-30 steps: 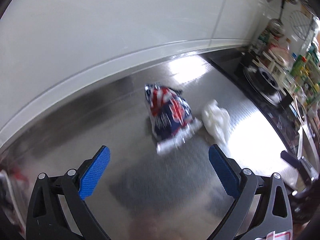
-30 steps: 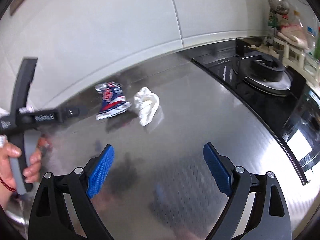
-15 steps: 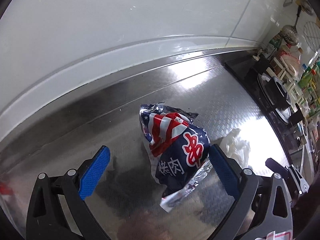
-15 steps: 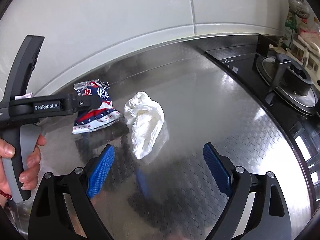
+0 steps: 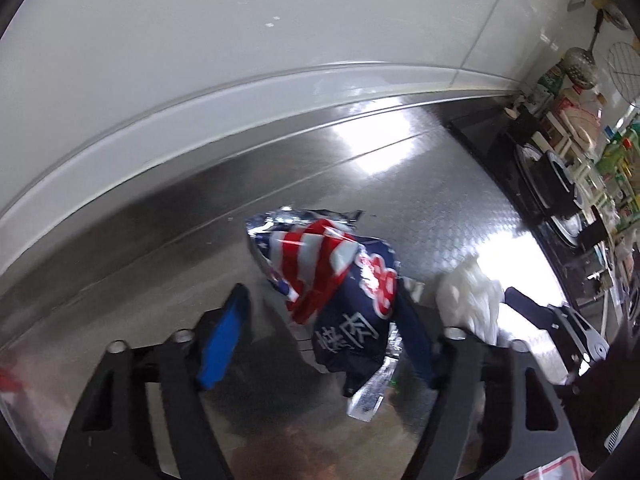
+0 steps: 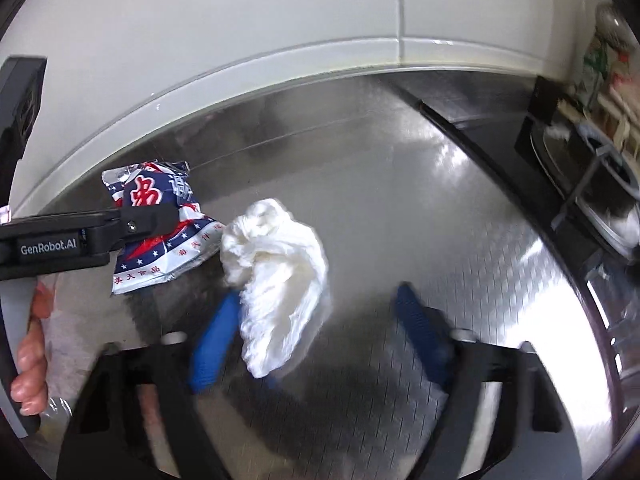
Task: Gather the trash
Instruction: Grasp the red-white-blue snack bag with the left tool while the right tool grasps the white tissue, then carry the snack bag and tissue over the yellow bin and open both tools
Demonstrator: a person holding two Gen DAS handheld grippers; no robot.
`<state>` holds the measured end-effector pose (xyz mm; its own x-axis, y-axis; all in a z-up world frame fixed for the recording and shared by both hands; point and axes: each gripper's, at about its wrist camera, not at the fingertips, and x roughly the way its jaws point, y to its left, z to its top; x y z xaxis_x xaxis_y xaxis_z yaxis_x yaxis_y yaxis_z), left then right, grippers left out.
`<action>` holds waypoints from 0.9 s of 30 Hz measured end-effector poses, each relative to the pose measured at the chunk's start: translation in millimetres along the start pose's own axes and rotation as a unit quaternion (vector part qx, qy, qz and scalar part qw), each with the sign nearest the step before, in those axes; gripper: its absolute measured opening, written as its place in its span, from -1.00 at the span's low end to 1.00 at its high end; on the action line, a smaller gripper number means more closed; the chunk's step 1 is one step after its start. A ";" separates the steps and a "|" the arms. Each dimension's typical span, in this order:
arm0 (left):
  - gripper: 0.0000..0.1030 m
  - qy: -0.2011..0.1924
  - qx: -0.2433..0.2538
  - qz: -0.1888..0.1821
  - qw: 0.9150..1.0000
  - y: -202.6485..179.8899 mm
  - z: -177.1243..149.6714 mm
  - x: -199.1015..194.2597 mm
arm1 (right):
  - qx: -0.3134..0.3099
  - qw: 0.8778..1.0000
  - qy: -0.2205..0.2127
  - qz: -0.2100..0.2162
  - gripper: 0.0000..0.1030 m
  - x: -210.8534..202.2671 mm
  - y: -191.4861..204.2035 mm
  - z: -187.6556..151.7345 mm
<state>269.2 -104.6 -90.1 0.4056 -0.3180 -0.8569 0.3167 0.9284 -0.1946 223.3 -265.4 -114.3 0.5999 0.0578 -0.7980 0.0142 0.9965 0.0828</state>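
Partly hidden, the snack wrapper [image 5: 340, 280] lies crumpled on the steel counter [image 5: 160, 248] between the left gripper's [image 5: 320, 332] closing jaws; its right edge is covered by the right-hand blue pad, and whether the pads press it yet is hard to make out through the blur. Its long axis runs from the torn foil end, toward the wall, down to a clear sealed end near the camera. Red and white stripes, stars and large white and red Chinese characters show on the navy foil; in the right wrist view a red strip of smaller characters runs along its near edge. Just beside it, seemingly touching, sits a wadded white tissue [image 6: 276, 280], long axis running away from the camera. The right gripper's [image 6: 316, 332] jaws are closing around it, the left pad at its edge, the right pad still apart. "GenRobot.AI" reads on the left gripper's black body, held by a hand [image 6: 32, 360] cut off at the frame edge. A black stove [image 6: 592, 184] lies right, blurred.
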 end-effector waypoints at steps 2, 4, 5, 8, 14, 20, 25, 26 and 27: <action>0.22 -0.004 0.006 0.007 1.000 -3.3 -0.7 0.3 | 0.005 1.000 0.002 0.014 -0.68 -0.8 -2.2 2.8; 0.07 -0.008 0.012 0.008 1.000 -7.4 -1.5 0.7 | 0.013 1.000 0.003 0.023 -0.75 -5.1 -6.7 1.1; 0.00 -0.012 0.018 0.010 1.000 -9.8 -2.8 -0.9 | 0.019 0.999 0.003 0.025 -0.76 -7.0 -9.8 -0.2; -0.11 -0.018 0.034 0.020 0.999 -17.8 -5.4 -4.1 | 0.033 0.999 0.002 0.030 -0.78 -16.0 -16.7 -5.8; -0.16 -0.028 0.060 0.025 0.997 -35.4 -17.1 -14.5 | 0.050 0.998 -0.003 0.039 -0.78 -36.5 -28.8 -18.8; -0.17 -0.040 0.079 0.030 0.996 -60.8 -35.1 -32.4 | 0.050 0.998 -0.010 0.046 -0.78 -65.7 -37.7 -36.6; -0.17 -0.047 0.087 0.035 0.994 -80.7 -59.1 -54.7 | 0.049 0.997 -0.018 0.052 -0.78 -100.3 -47.0 -65.8; -0.17 -0.049 0.088 0.035 0.994 -84.9 -65.5 -60.2 | 0.049 0.997 -0.020 0.053 -0.78 -105.7 -49.8 -71.8; -0.17 -0.051 0.090 0.036 0.994 -90.1 -73.3 -66.9 | 0.049 0.997 -0.021 0.054 -0.78 -115.4 -52.0 -79.6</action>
<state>150.7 -152.8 -50.2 0.5149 -0.2789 -0.8106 0.4279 0.9030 -0.0389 89.6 -319.0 -74.1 0.6358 0.1606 -0.7550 0.0232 0.9737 0.2266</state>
